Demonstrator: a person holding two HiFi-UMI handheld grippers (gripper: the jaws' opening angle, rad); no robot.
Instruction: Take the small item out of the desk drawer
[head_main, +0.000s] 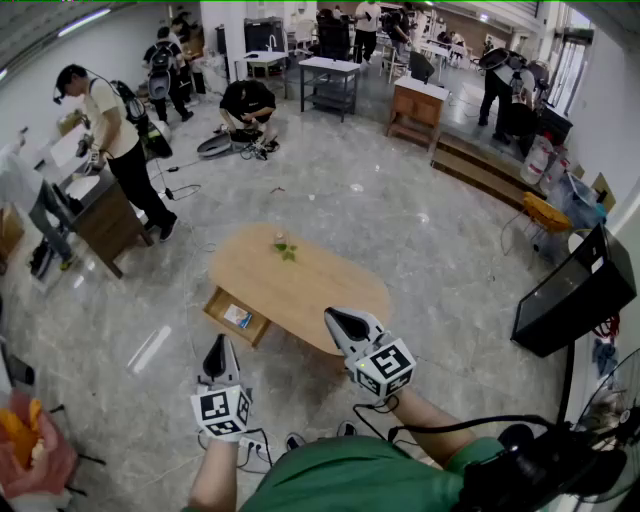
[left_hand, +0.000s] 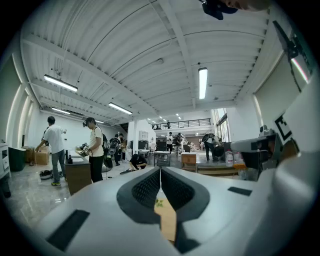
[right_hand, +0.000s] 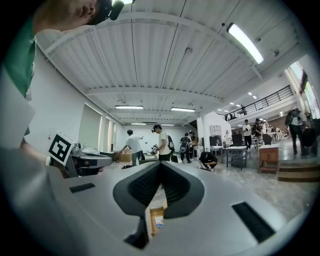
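An oval wooden table (head_main: 300, 285) stands on the marble floor ahead of me. Its drawer (head_main: 236, 317) is pulled out at the near left side, and a small blue-and-white item (head_main: 238, 316) lies inside. My left gripper (head_main: 218, 341) hangs level and shut, empty, short of the drawer. My right gripper (head_main: 333, 317) is level over the table's near edge, its jaws together with nothing in them. In the left gripper view the left gripper (left_hand: 160, 170) shows the tabletop (left_hand: 168, 222) below its tips. In the right gripper view the right gripper (right_hand: 160, 165) frames the drawer (right_hand: 155, 218) and the item (right_hand: 159, 220).
A small green plant (head_main: 285, 248) sits on the table's far side. A dark desk (head_main: 100, 215) with a person (head_main: 115, 140) is at the left, a black slanted screen (head_main: 575, 295) at the right. Another person (head_main: 247, 103) crouches by cables farther back.
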